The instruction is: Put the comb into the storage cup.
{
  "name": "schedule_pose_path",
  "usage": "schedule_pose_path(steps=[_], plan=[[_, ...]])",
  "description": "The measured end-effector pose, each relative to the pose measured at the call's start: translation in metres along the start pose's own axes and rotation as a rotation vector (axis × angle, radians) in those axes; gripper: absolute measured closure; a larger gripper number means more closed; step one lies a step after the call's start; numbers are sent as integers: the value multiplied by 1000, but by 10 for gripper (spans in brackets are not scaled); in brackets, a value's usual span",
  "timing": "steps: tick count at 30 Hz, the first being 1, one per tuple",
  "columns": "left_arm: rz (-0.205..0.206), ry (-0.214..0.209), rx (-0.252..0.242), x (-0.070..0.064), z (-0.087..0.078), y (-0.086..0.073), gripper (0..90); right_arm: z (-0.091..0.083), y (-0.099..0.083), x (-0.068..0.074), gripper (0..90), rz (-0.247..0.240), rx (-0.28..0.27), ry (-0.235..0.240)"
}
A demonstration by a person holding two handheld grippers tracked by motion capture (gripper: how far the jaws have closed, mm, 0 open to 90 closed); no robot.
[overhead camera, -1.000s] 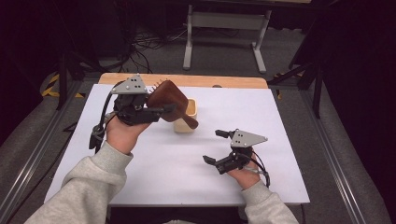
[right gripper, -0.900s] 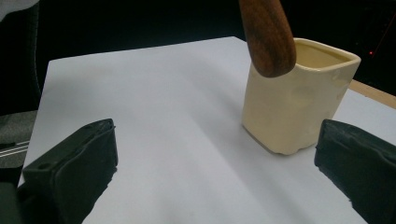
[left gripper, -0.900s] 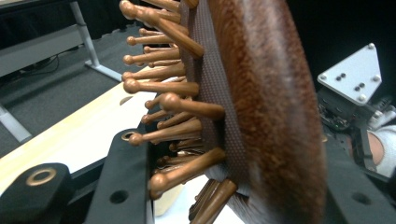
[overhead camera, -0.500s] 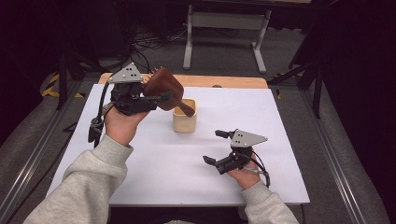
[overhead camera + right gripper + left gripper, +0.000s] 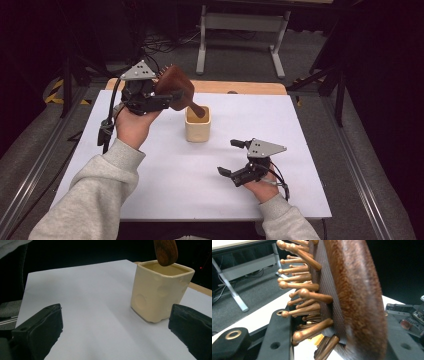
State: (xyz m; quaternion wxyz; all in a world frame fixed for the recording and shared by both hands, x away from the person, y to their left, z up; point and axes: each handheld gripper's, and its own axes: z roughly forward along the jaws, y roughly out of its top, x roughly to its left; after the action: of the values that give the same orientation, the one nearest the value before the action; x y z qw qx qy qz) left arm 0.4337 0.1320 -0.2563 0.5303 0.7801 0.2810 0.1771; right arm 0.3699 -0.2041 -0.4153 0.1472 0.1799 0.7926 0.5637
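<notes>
One wooden hairbrush above one cream square cup; two handheld grippers, left and right of the cup.

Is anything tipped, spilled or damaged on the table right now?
Nothing stands out. The cream square cup stands upright on the white table, no spill around it. The left claw holds the wooden hairbrush by its head, handle tip just above the cup's mouth. The right claw is open, empty.

The white surface is looked down on from above the person's side, facing forward. The left gripper view is pressed close against a wooden hairbrush between its jaws. The cream cup is seen low and near from the right gripper view, and also from above.
</notes>
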Motion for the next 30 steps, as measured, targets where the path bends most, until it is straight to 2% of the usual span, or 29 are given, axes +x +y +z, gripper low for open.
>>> schedule_pose_path(steps=[16, 25, 30], plan=[[-32, 38, 23, 12, 19, -3, 567, -2, 0, -1, 0, -1, -3, -2], [-36, 39, 37, 12, 26, -6, 563, -4, 0, -2, 0, 4, -18, -3], [-47, 34, 68, 14, 37, -11, 562, -4, 0, -2, 0, 4, -20, -2]])
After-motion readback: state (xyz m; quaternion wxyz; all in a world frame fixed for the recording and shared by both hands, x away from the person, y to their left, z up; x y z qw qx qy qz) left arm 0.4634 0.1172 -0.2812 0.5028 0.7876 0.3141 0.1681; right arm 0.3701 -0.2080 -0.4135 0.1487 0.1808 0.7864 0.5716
